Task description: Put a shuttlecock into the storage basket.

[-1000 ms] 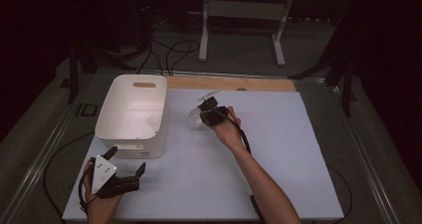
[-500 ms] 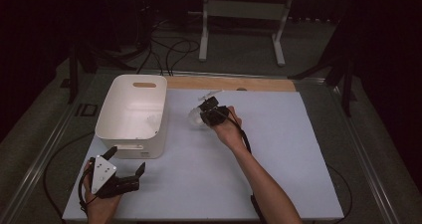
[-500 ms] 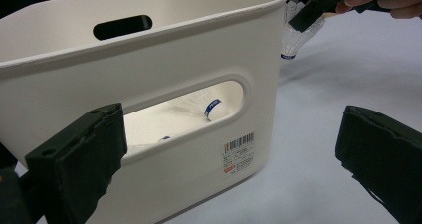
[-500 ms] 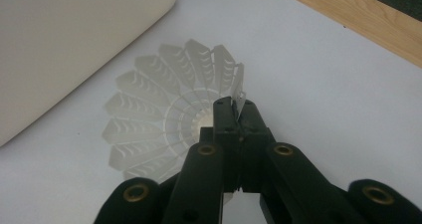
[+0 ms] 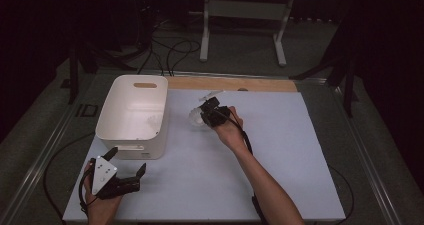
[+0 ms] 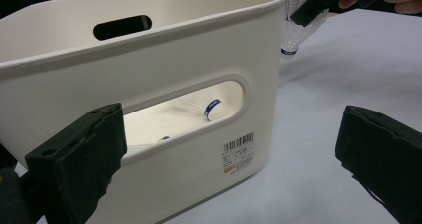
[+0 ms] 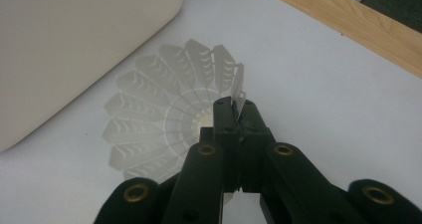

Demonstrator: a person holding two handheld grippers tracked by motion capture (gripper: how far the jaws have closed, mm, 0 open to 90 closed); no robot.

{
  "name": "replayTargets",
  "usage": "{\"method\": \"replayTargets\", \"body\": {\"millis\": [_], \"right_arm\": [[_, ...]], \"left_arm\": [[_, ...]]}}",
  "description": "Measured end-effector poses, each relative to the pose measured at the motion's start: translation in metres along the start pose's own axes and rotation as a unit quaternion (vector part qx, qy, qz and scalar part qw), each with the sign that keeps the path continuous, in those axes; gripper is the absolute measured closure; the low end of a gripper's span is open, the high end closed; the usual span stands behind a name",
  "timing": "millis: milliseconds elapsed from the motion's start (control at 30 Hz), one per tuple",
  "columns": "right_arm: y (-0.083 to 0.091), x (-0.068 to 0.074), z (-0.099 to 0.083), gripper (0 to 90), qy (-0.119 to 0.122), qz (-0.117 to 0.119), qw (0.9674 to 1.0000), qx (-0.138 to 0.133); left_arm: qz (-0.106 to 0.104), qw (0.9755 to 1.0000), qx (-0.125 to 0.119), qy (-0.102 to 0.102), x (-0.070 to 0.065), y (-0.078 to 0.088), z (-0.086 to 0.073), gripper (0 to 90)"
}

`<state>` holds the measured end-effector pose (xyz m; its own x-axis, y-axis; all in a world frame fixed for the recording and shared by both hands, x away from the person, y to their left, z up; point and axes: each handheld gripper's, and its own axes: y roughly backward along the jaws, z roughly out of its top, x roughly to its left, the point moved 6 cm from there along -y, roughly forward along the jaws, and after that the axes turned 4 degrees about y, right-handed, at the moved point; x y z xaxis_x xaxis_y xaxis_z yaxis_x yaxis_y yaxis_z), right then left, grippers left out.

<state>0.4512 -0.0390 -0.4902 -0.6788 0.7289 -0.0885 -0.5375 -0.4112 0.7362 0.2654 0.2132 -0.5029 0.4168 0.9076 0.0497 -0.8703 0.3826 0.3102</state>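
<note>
High view: at the near left, the left gripper (image 5: 127, 172) rests wide open with nothing in it, next to the white bin (image 5: 112, 130). To the right, the right gripper (image 5: 204, 116) pinches the rim of a white feathery shuttlecock (image 7: 169, 127) on the table beside the bin. I think it goes up and left into the bin next.

White shuttlecock (image 7: 164, 119) with blue band, white bin (image 5: 132, 116), black grippers

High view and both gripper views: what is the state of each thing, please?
White plastic shuttlecock: upright on table, skirt rim pinched.
Right gripper: shut on that shuttlecock.
Left gripper: open, holding nothing.
White plastic bin: upright, another shuttlecock lying inside.
</note>
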Motion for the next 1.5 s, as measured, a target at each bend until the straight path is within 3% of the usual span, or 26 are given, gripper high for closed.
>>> {"method": "replayTargets", "body": {"millis": [1500], "right_arm": [[0.016, -0.003, 0.006, 89.3, 0.001, -0.011, 0.9997, -0.021]], "left_arm": [[0.001, 1.0000, -0.002, 0.001, 0.000, 0.000, 0.000, 0.2]]}}
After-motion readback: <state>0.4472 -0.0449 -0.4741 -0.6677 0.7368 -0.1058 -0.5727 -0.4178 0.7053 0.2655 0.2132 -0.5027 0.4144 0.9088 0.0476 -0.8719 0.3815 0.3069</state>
